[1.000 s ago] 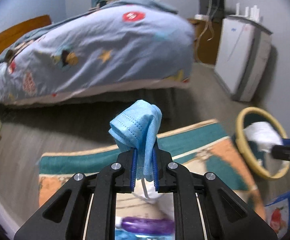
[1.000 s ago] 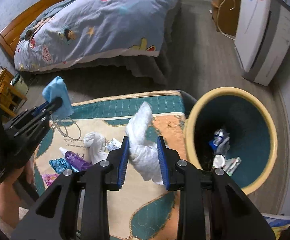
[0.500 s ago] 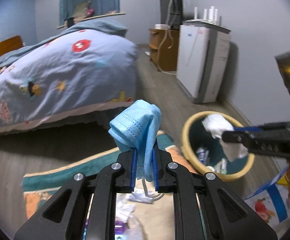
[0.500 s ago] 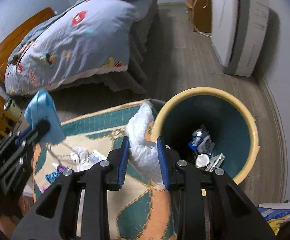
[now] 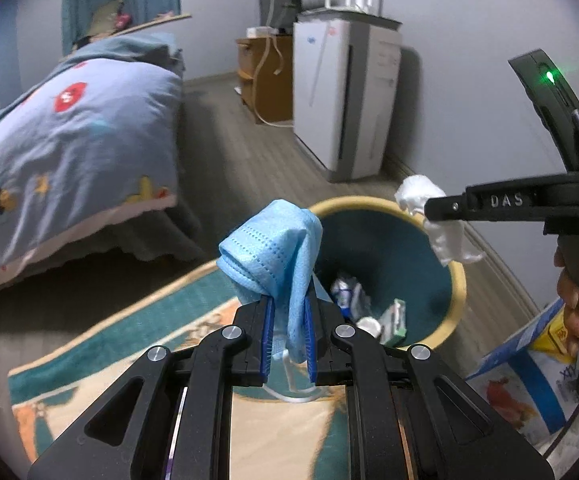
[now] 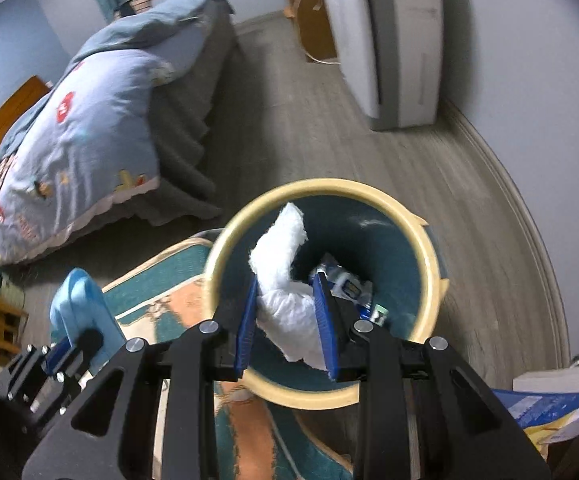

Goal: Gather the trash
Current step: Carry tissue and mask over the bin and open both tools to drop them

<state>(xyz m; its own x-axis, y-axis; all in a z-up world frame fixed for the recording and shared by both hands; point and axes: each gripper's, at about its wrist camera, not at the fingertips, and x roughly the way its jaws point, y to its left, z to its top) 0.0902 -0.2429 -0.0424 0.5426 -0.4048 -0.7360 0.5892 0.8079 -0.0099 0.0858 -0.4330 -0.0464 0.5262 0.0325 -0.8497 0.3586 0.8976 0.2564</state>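
the left wrist view looks forward and slightly down along its gripper [image 5: 288, 344], low over the rug [image 5: 137, 320], facing the trash bin [image 5: 455, 280] from the side. the right wrist view looks steeply down into that bin [image 6: 225, 240], close above it. both share bin, bed [image 5: 69, 140] and air purifier [image 5: 345, 96].

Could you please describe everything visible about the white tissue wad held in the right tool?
The crumpled white tissue wad looks soft and papery. It is pinched at mid-length between the blue pads of the right tool; one twisted end points up and its ragged end hangs below. It hangs over the opening of the round yellow-rimmed teal bin, touching only the pads.
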